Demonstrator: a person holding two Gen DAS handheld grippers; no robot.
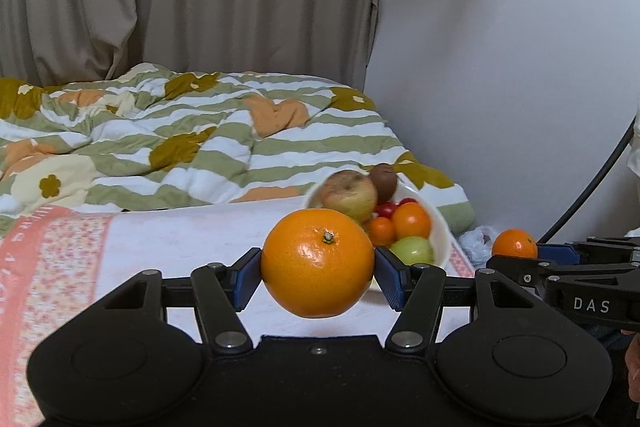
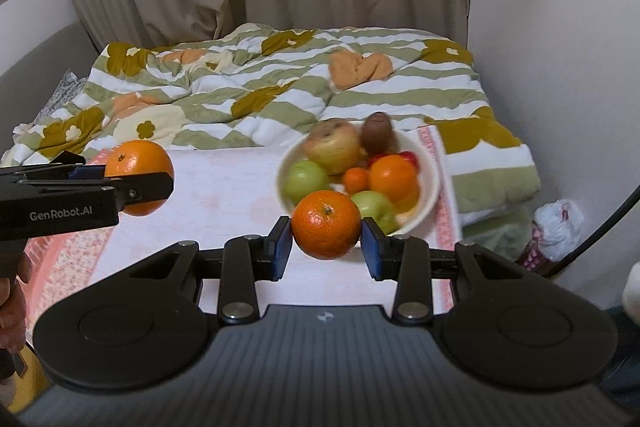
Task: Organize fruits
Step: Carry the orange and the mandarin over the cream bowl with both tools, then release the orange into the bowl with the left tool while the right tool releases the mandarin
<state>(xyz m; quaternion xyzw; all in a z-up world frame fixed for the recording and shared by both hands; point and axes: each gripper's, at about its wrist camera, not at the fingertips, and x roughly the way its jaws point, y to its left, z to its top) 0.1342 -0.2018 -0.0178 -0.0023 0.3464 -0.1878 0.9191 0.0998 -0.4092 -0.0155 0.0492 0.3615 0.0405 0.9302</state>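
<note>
My left gripper point(image 1: 318, 269) is shut on a large orange point(image 1: 318, 263) and holds it above the table; it also shows in the right wrist view point(image 2: 138, 177). My right gripper point(image 2: 326, 247) is shut on a smaller orange point(image 2: 326, 225), held just in front of the white bowl point(image 2: 430, 187); this orange shows in the left wrist view point(image 1: 514, 245). The bowl point(image 1: 440, 227) holds an apple point(image 2: 332, 145), a kiwi point(image 2: 378, 133), green apples point(image 2: 306, 181), oranges point(image 2: 394, 177) and small red fruit.
The table has a white and pink floral cloth point(image 2: 224, 195). A bed with a striped flowered quilt point(image 2: 280, 79) lies behind it. Curtains hang at the back. A plastic bag point(image 2: 556, 227) and a black cable point(image 2: 600, 231) are on the right by the wall.
</note>
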